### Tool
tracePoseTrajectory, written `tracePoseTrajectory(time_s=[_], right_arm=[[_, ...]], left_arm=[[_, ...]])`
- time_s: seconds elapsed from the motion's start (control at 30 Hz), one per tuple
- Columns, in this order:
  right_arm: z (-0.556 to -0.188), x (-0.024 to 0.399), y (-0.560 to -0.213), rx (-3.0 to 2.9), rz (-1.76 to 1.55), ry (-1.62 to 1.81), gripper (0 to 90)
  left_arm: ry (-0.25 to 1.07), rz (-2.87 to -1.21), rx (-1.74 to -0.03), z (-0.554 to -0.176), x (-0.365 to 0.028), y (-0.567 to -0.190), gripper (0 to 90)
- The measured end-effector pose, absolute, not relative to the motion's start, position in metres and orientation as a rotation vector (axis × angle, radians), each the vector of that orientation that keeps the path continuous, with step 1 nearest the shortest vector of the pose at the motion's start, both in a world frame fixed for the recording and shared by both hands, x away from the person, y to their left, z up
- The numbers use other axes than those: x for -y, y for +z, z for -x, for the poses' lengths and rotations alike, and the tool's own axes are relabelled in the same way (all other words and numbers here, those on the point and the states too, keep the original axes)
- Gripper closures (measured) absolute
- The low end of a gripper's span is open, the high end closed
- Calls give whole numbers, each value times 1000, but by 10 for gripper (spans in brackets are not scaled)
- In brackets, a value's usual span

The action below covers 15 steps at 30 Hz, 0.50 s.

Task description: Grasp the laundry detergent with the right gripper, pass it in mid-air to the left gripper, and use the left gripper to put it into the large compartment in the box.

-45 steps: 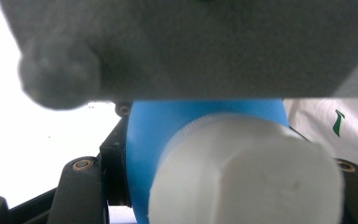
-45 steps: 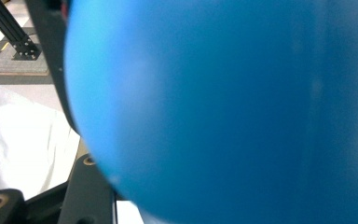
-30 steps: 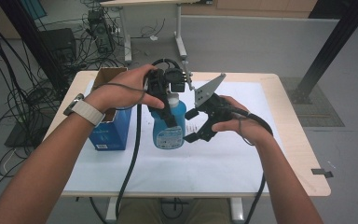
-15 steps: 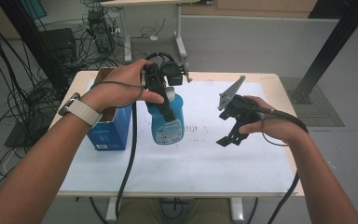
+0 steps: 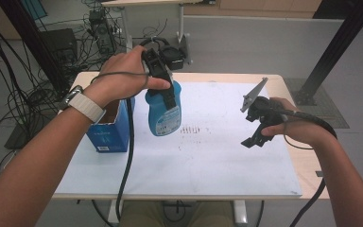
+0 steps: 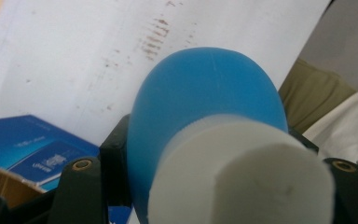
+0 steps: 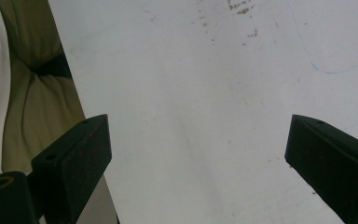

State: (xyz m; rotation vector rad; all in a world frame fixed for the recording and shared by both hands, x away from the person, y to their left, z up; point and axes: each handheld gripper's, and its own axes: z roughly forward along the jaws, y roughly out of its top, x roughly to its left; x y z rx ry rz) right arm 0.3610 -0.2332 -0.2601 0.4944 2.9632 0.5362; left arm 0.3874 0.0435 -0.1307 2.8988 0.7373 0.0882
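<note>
A wooden tabletop point(image 5: 307, 175) covered by a large white paper sheet point(image 5: 208, 156) is seen from above, with faint brown marks on the sheet near its middle. At the left edge of the sheet a blue cardboard box point(image 5: 105, 130) with an open top is stood upright. Just beside it, to the right, a blue plastic bottle with a white cap and a printed label point(image 5: 163, 112) is held clear of the sheet by the left gripper point(image 5: 163, 90), whose jaws are clamped on the bottle's upper part just under the cap; in the left gripper view the white cap and the rounded blue shoulder point(image 6: 205, 102) are seen between the two black jaws, with the box below to the left. The right gripper point(image 5: 255, 135) is held well apart from the bottle, over the right part of the sheet, and its jaws have just been closing slightly from their widest; they stand wide apart with nothing between them, bare paper being seen between them in the right gripper view. As a judgement, the pick-up of the bottle is done and the bottle is hanging near the box; whether it is to be put into the box or set elsewhere cannot be told, so placing and letting go are left.
</note>
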Motion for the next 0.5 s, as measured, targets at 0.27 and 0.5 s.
tracePoseTrajectory(time_s=[0.27,0.5], right_arm=[[-361,239,-257,-2950,-490,536,70],[-359,244,-256,-2947,-483,541,69]], left_arm=[[161,-2814,-983,-392,-50,-106,375],[199,-2774,-1151,-398,-61,-89,375]])
